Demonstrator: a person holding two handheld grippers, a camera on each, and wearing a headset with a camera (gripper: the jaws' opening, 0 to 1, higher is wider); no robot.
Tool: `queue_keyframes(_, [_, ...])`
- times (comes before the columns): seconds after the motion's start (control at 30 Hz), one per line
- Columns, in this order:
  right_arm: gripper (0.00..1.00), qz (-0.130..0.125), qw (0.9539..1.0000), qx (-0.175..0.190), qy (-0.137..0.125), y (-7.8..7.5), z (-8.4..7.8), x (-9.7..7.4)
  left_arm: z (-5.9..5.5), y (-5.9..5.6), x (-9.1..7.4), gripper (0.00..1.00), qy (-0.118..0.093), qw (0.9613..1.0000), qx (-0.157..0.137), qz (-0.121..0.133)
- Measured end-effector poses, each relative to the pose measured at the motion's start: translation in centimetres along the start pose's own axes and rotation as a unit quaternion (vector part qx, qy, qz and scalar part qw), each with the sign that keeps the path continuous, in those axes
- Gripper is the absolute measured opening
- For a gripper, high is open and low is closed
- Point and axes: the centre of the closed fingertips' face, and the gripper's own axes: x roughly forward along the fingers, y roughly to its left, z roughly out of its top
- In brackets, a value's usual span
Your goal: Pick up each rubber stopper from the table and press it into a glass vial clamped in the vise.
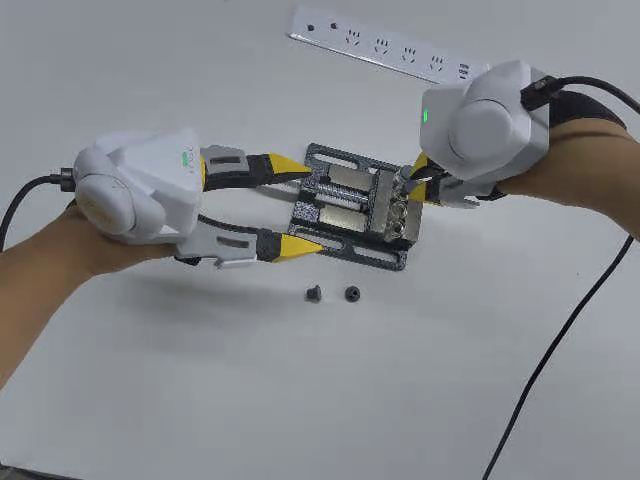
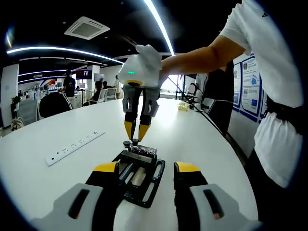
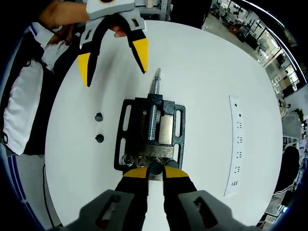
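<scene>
Vise (image 1: 345, 217) — matt blk metal; table (image 1: 300, 400) — smooth white.

The table (image 1: 300, 400) and power strip (image 1: 380, 47) are white, and the cable (image 1: 550, 360) is black. The vise (image 1: 345, 210) is black with silver jaw plates and screw. The two loose rubber stoppers (image 1: 313, 294) (image 1: 351, 294) are dark grey, like the rubber stopper (image 3: 155, 168) in the right gripper (image 3: 155, 173), which, like the left gripper (image 1: 298, 203), is white-shelled with grey-and-black arms, yellow tips and a green light.

1. I work over a plain white table (image 1: 200, 400).
2. A dark metal vise (image 1: 350, 215) stands near its middle.
3. A rubber stopper (image 1: 313, 294) and a second stopper (image 1: 352, 294) lie side by side near the vise, not touching it.
4. A white power strip (image 1: 380, 45) lies beyond the vise, and a black cable (image 1: 545, 370) crosses the table on my right.
</scene>
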Motion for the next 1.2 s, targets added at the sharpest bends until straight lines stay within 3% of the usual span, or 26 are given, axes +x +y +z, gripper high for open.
queue_keyframes(1.2, [0.10, 0.007, 0.9997, -0.017, 0.019, -0.11, -0.19, 0.91, -0.12, 0.29, -0.08, 0.43, -0.001, 1.0000, -0.001, 0.001])
